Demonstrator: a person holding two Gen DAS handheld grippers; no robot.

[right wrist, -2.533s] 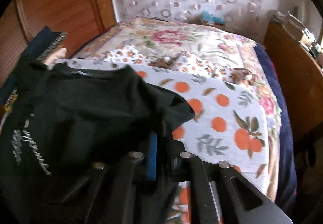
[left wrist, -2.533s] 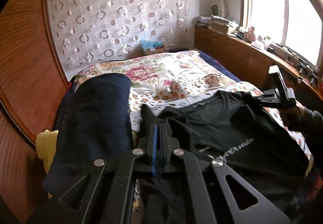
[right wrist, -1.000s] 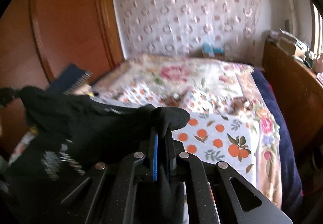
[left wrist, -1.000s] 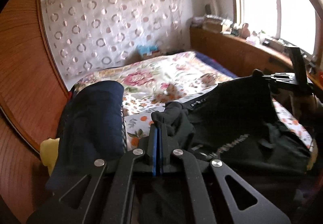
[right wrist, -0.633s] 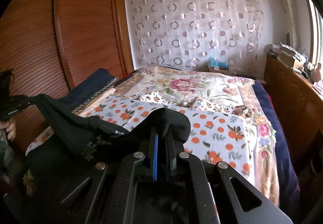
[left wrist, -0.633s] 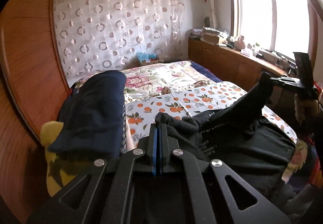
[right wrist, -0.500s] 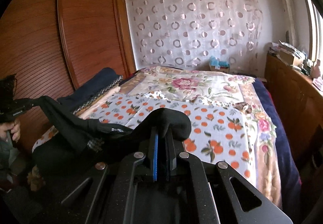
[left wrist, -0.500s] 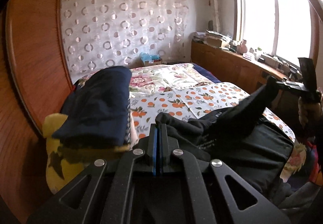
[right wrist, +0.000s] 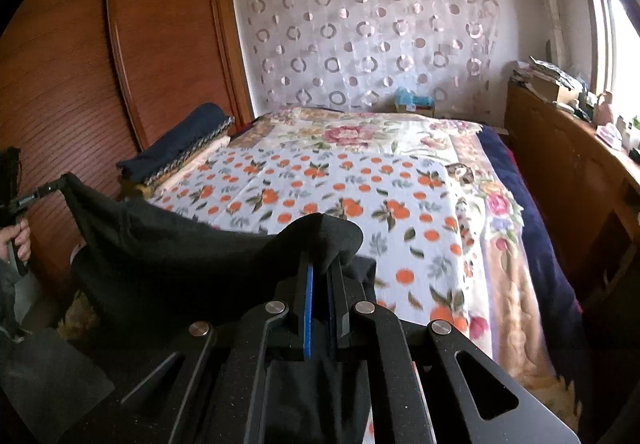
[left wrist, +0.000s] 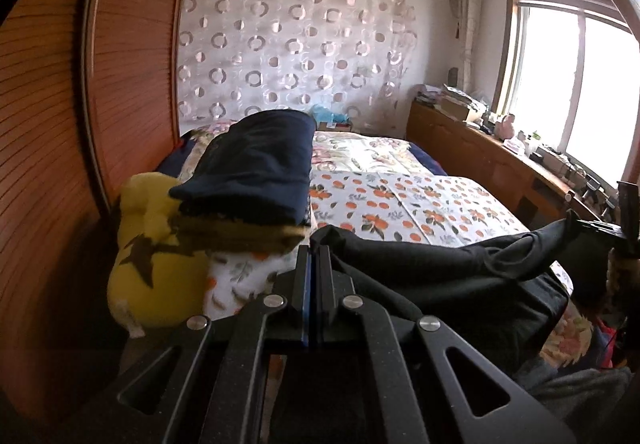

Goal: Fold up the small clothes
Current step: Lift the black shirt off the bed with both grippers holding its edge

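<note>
A black T-shirt [left wrist: 432, 264] hangs stretched between my two grippers, off the near edge of the bed. My left gripper [left wrist: 314, 256] is shut on one top corner of it. My right gripper [right wrist: 322, 268] is shut on the other corner, where the black T-shirt [right wrist: 168, 260] bulges over the fingertips. The right gripper also shows far right in the left wrist view [left wrist: 588, 224]. The left gripper shows far left in the right wrist view [right wrist: 44, 188]. The shirt's lower part hangs down out of sight.
The bed [right wrist: 360, 180] has an orange-print sheet and a floral quilt. A folded navy stack [left wrist: 256, 168] lies on its left side, next to a yellow plush [left wrist: 152, 244]. A wooden wardrobe [right wrist: 100, 64] stands left, a low cabinet [left wrist: 480, 160] under the window right.
Both grippers have lifted the black T-shirt off the bed and drawn it back toward the near edge. It now hangs in the air, stretched between them.
</note>
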